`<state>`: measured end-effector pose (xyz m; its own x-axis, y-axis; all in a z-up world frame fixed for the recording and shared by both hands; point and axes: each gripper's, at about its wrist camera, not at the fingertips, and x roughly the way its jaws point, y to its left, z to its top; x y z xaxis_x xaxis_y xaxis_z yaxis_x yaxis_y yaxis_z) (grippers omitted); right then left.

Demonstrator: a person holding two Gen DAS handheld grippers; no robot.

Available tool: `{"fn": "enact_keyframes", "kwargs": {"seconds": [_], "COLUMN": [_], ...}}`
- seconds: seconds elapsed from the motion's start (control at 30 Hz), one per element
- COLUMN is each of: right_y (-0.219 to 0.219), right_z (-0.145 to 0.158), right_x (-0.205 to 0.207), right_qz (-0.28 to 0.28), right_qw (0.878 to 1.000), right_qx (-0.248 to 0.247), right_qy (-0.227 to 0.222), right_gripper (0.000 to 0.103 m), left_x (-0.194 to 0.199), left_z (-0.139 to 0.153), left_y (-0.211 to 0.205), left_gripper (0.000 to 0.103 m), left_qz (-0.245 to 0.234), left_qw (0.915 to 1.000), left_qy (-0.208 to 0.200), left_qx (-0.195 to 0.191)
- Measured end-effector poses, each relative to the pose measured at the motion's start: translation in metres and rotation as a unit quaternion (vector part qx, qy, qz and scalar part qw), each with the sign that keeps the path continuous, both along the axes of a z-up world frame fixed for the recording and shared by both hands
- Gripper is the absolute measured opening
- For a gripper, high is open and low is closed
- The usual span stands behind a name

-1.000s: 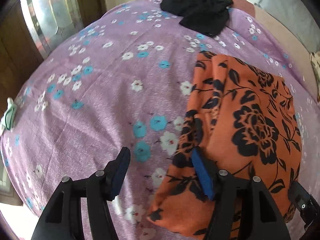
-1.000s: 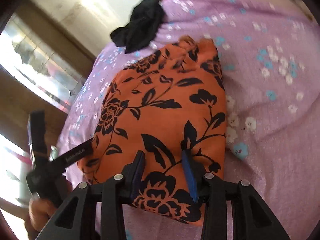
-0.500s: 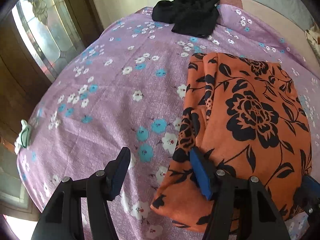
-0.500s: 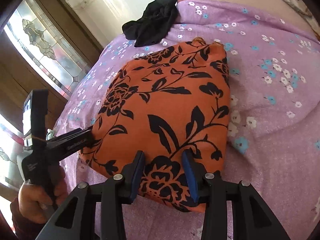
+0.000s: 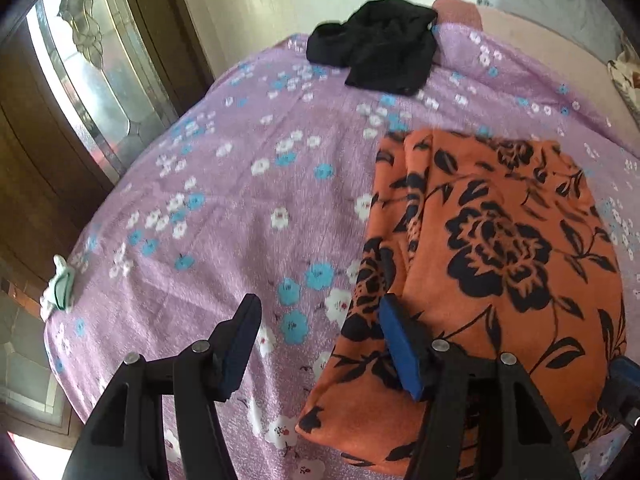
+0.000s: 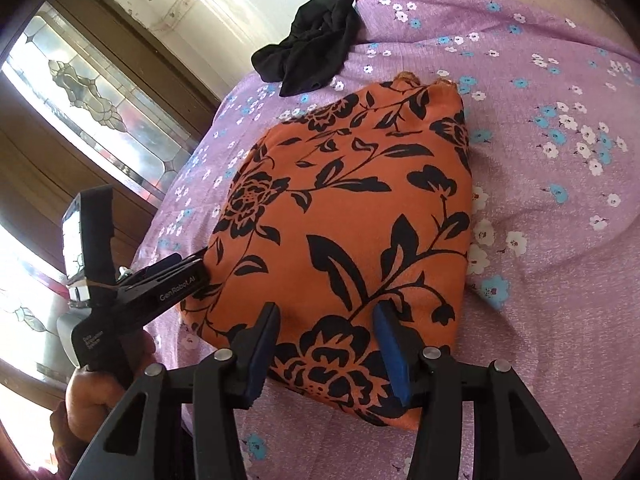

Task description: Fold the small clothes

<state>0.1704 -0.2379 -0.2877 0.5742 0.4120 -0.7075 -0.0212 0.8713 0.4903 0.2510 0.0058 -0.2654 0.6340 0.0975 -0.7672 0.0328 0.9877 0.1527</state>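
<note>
A folded orange cloth with black flowers (image 5: 500,260) (image 6: 352,208) lies flat on the purple flowered bedsheet (image 5: 220,220). My left gripper (image 5: 318,304) is open. Its right finger hangs over the cloth's left edge and its left finger over bare sheet. In the right wrist view the left gripper (image 6: 198,268) points at the cloth's left side, held by a person's hand (image 6: 92,396). My right gripper (image 6: 327,312) hovers open over the cloth's near edge, and its pads press on nothing.
A crumpled black garment (image 5: 380,48) (image 6: 312,56) lies at the far end of the bed. A small pale green item (image 5: 60,288) sits at the left edge. A wooden door with patterned glass (image 6: 80,100) stands to the left, and bare sheet (image 6: 540,200) stretches right.
The right gripper's jaws have widened over the cloth's near edge. The left gripper has drawn back, risen a little and rolled, so more of the bed and door shows. The cloth stays flat.
</note>
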Motion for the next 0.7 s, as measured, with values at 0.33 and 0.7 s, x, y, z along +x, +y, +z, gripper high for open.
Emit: {"fn": "enact_keyframes", "kwargs": {"seconds": [0.33,0.7], "right_y": [-0.014,-0.01], "right_z": [0.018,-0.004], "right_x": [-0.005,0.01], "right_qz": [-0.03,-0.018], "right_qw": [0.998,1.0], "right_qx": [0.011,0.002], "right_qy": [-0.047,0.003], "right_gripper": [0.053,0.053], "left_x": [-0.009,0.005], "left_z": [0.024,0.001], "left_y": [-0.009,-0.019], "left_gripper": [0.062,0.063], "left_qz": [-0.021,-0.025], "left_qw": [0.9978,0.9996], "left_qy": [-0.062,-0.009], "left_qx": [-0.005,-0.008]}}
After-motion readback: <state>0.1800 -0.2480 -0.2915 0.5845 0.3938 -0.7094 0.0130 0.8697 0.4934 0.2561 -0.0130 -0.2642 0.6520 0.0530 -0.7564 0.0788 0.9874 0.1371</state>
